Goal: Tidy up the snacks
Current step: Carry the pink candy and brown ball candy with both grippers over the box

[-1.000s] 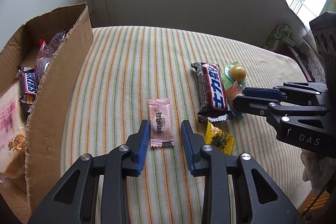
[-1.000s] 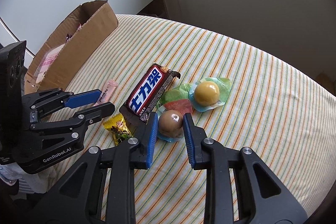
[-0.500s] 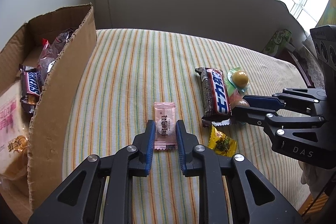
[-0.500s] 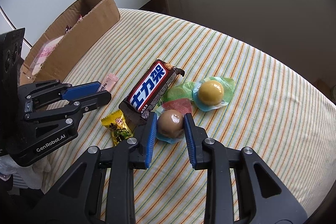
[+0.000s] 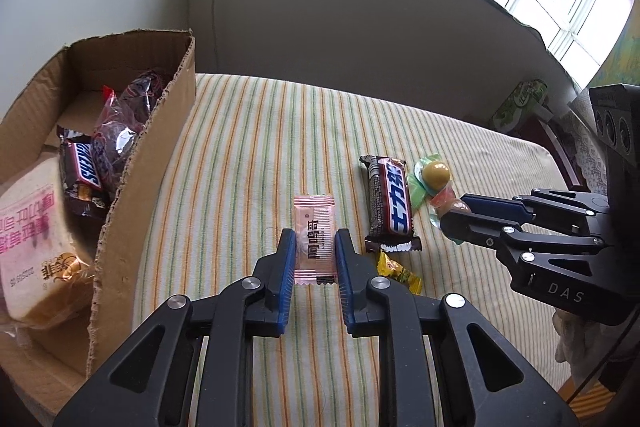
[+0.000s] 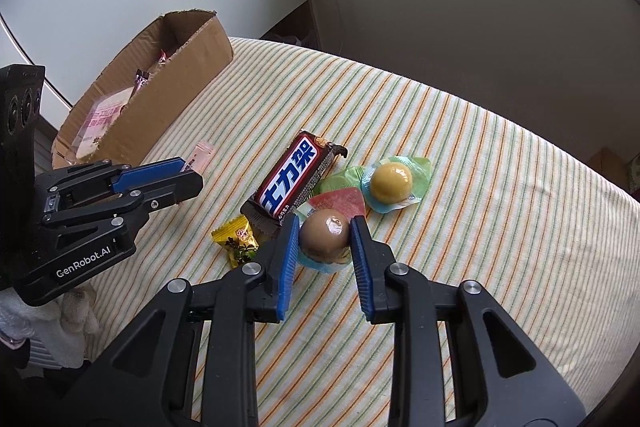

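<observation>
My left gripper (image 5: 315, 241) is shut on a pink candy packet (image 5: 314, 227), which hangs a little above the striped cloth (image 5: 248, 163). In the right wrist view the same packet (image 6: 202, 151) pokes out past the left gripper (image 6: 191, 174). My right gripper (image 6: 325, 227) is shut on a brown jelly cup (image 6: 325, 233), lifted slightly off the cloth (image 6: 480, 187). The right gripper (image 5: 456, 213) also shows at the right of the left wrist view. On the cloth lie a Snickers bar (image 5: 390, 201), a yellow jelly cup (image 6: 391, 183) and a small yellow candy (image 6: 237, 239).
An open cardboard box (image 5: 132, 187) at the left holds a Snickers bar (image 5: 82, 171), a red-wrapped snack and a packed slice of bread (image 5: 32, 239). A wall with cables stands behind the table. Plants line the window sill at the top right.
My left gripper closed on the pink packet and rose with it, tilting so more of the box and wall shows. The right gripper stays shut on the brown jelly cup, barely moved.
</observation>
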Motion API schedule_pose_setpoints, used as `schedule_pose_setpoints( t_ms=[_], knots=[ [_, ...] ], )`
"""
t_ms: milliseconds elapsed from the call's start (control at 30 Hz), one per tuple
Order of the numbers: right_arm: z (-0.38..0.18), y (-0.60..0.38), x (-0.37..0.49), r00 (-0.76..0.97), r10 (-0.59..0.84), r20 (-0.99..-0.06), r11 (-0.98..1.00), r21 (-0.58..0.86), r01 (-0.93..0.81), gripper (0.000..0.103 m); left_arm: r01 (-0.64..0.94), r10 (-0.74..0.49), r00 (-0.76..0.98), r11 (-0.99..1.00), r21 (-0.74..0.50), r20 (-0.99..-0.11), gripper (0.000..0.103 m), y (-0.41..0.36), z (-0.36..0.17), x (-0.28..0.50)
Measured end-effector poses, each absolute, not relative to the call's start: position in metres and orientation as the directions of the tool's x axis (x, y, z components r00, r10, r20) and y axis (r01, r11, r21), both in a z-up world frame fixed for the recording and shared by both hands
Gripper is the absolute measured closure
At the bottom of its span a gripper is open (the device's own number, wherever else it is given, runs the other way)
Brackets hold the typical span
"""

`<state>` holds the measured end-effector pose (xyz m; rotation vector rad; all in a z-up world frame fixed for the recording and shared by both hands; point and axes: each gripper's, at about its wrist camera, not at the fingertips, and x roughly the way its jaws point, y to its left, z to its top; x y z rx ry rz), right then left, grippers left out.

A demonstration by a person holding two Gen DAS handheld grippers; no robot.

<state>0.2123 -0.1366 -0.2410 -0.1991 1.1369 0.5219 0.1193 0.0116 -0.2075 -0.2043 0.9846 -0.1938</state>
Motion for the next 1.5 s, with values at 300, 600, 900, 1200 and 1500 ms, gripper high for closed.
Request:
schedule_pose_setpoints(
  t_ms=[300, 600, 900, 1200, 1500],
  knots=[
    [-0.21, -0.127, 0.205, 0.352, 0.311, -0.883, 0.856, 0.099, -0.508, 0.076, 0.063, -0.255, 0.584, 0.961, -0.27, -0.77, 0.085, 0.03, -0.178, 0.107],
    [-0.186, -0.095, 0.204, 0.363, 0.336, -0.869, 0.829, 0.09, -0.552, 0.076, 0.03, -0.228, 0.628, 0.963, -0.269, -0.744, 0.085, 0.06, -0.155, 0.09],
    [-0.173, -0.057, 0.206, 0.354, 0.364, -0.861, 0.795, 0.09, -0.6, 0.076, -0.021, -0.188, 0.661, 0.963, -0.268, -0.726, 0.085, 0.086, -0.141, 0.084],
    [-0.164, -0.016, 0.215, 0.346, 0.389, -0.854, 0.758, 0.083, -0.647, 0.076, -0.061, -0.147, 0.68, 0.965, -0.256, -0.718, 0.085, 0.116, -0.136, 0.085],
    [-0.165, 0.024, 0.228, 0.305, 0.425, -0.852, 0.713, 0.108, -0.693, 0.076, -0.114, -0.106, 0.685, 0.962, -0.249, -0.721, 0.085, 0.149, -0.136, 0.095]
  ],
)
